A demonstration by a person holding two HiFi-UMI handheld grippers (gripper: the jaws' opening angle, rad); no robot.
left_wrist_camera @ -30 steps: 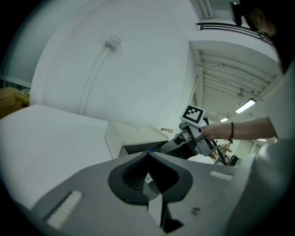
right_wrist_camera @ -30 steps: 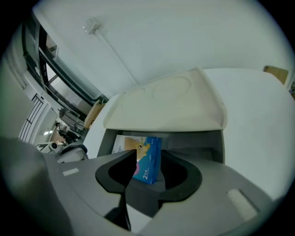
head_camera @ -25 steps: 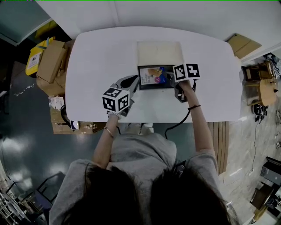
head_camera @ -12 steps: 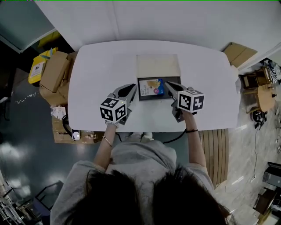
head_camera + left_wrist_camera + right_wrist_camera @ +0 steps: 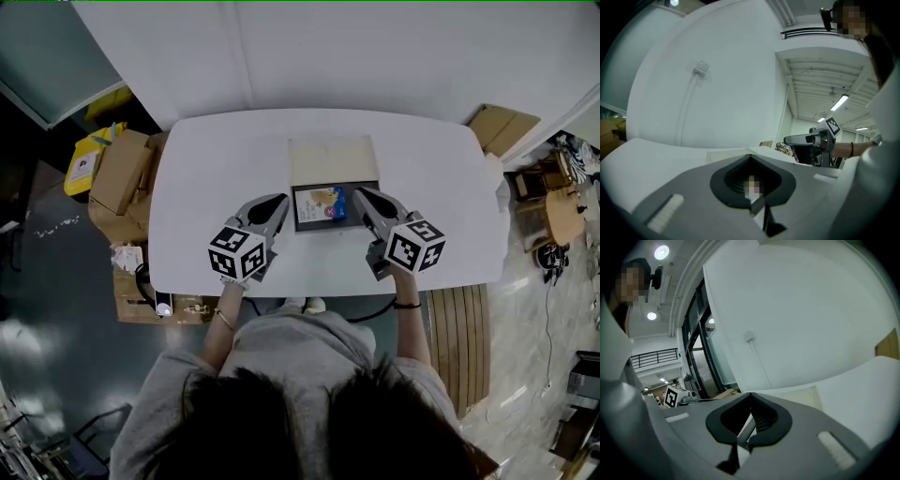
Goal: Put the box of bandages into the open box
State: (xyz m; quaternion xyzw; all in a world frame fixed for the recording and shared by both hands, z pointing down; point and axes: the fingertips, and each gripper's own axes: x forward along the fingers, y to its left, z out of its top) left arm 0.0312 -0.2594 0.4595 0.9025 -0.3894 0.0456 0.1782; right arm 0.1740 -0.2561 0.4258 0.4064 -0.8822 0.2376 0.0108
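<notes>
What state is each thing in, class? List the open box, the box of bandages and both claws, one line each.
open box: lid folded back, on the table.
box of bandages: lying flat inside the open box.
left claw: shut, empty, left of the open box.
right claw: shut, empty, right of the open box.

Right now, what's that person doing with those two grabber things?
A person holds a grey two-jaw gripper in each hand over the white table: the left gripper and the right gripper, both shut and empty. Between them sits the open dark box with its beige lid folded back, and the colourful box of bandages lies inside it.
</notes>
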